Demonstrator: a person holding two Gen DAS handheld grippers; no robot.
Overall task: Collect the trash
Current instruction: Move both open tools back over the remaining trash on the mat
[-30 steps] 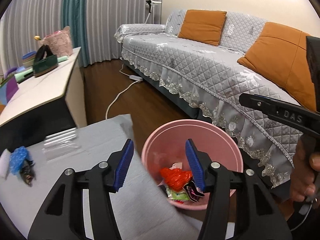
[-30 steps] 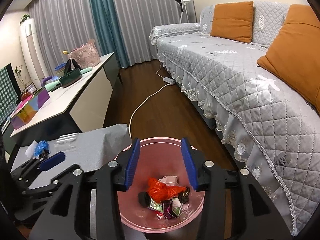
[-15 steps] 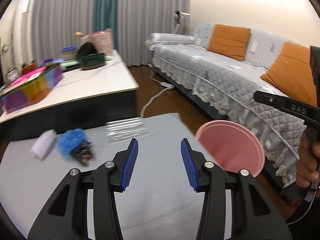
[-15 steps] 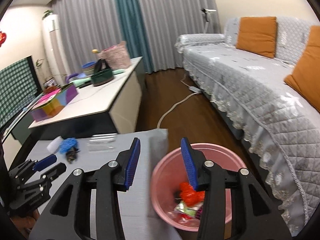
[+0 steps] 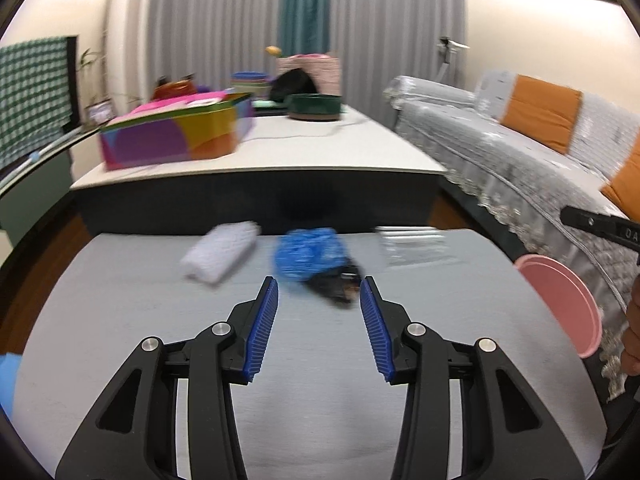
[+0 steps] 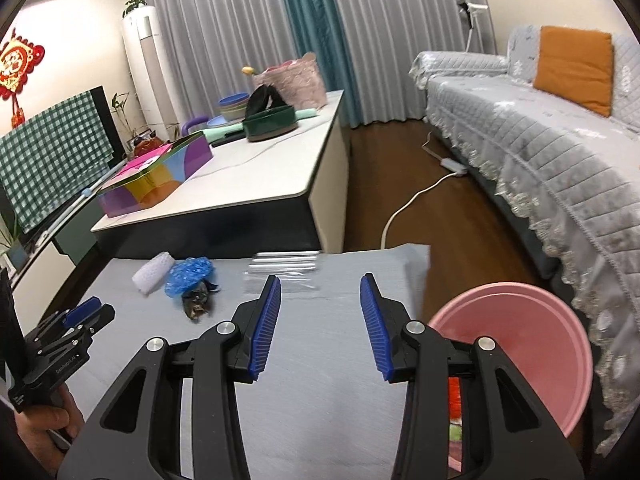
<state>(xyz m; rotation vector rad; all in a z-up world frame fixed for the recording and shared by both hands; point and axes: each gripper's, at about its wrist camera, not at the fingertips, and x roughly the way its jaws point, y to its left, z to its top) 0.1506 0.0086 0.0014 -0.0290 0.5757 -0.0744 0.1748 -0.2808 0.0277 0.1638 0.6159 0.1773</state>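
On the grey table [image 5: 120, 280] lie a blue crumpled bag [image 5: 310, 254], a dark wrapper [image 5: 340, 282] touching it, a white wad [image 5: 220, 250] and a clear plastic bag [image 5: 414, 244]. My left gripper [image 5: 319, 320] is open and empty, just short of the blue bag and wrapper. My right gripper [image 6: 320, 322] is open and empty above the table's right part, near the clear bag [image 6: 286, 266]. The pink bin [image 6: 532, 344] with trash inside stands right of the table. The blue bag [image 6: 190, 274], the wrapper [image 6: 196, 300] and the left gripper [image 6: 86, 312] show in the right wrist view.
A white low cabinet [image 5: 260, 152] behind the table carries a colourful box [image 5: 176, 136], a green bowl [image 5: 314, 106] and a pink basket [image 6: 294, 80]. A grey-covered sofa [image 6: 540, 152] with orange cushions runs along the right. A white cable [image 6: 416, 200] lies on the wooden floor.
Both grippers swung left from over the pink bin to the table. The left one has come close to the blue bag and dark wrapper. Both stayed open.
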